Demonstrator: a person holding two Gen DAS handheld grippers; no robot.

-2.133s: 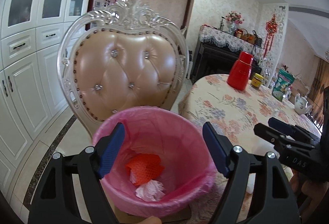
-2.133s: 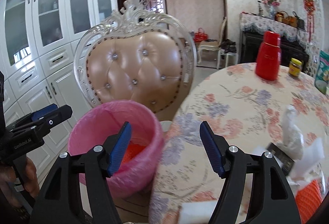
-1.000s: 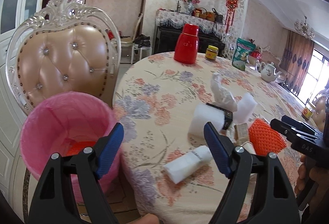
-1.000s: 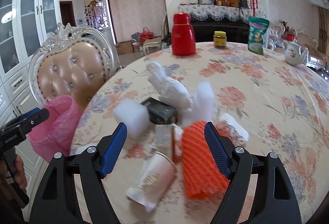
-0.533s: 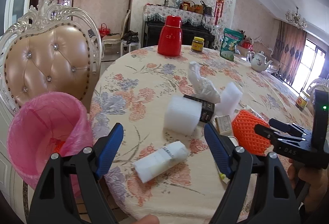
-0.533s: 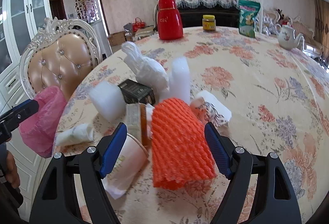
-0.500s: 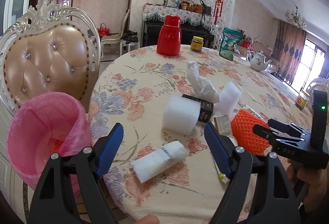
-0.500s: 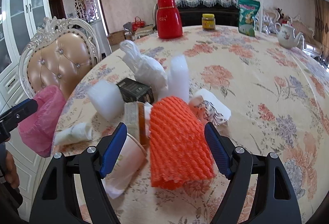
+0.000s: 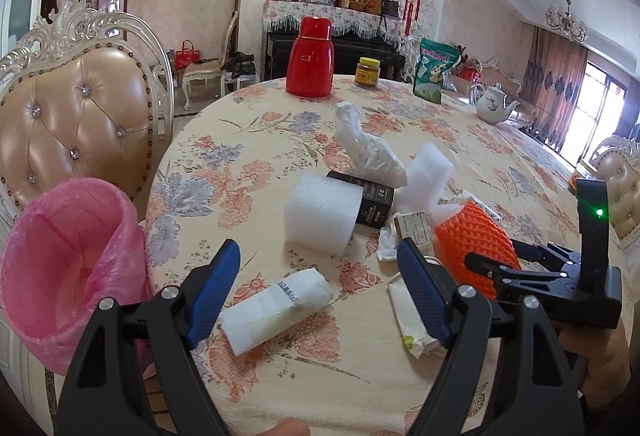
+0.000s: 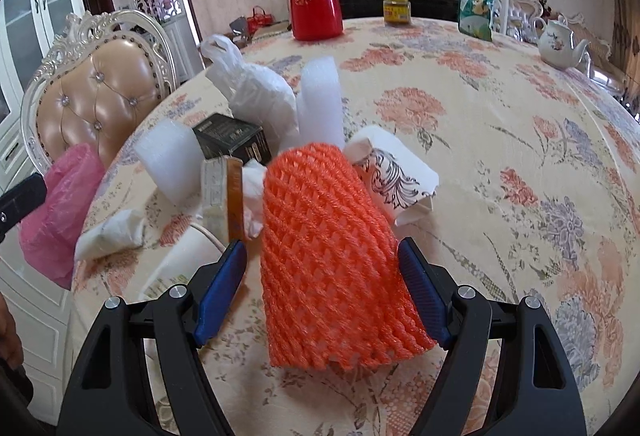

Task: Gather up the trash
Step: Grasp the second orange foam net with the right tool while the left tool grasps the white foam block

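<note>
1. step in hand: reaching for trash. the right gripper [image 10: 322,292] has its fingers spread, not yet pressing, around the orange foam net [image 10: 332,256] lying on the surface [image 10: 500,108].
2. the left gripper [image 9: 316,292] hangs open and empty over the white foam roll [image 9: 276,310].
3. next: close, lift, carry to the pink-lined bin [image 9: 66,272] beside the surface's edge.

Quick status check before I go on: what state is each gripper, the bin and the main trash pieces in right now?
Left gripper: open, over the white folded wrapper, not touching.
Right gripper: open, straddling the orange foam net sleeve.
Orange foam net sleeve: lying on the floral tablecloth, not gripped.
Pink-lined bin: open, beside the table.
White foam block: upright against the black box.
</note>
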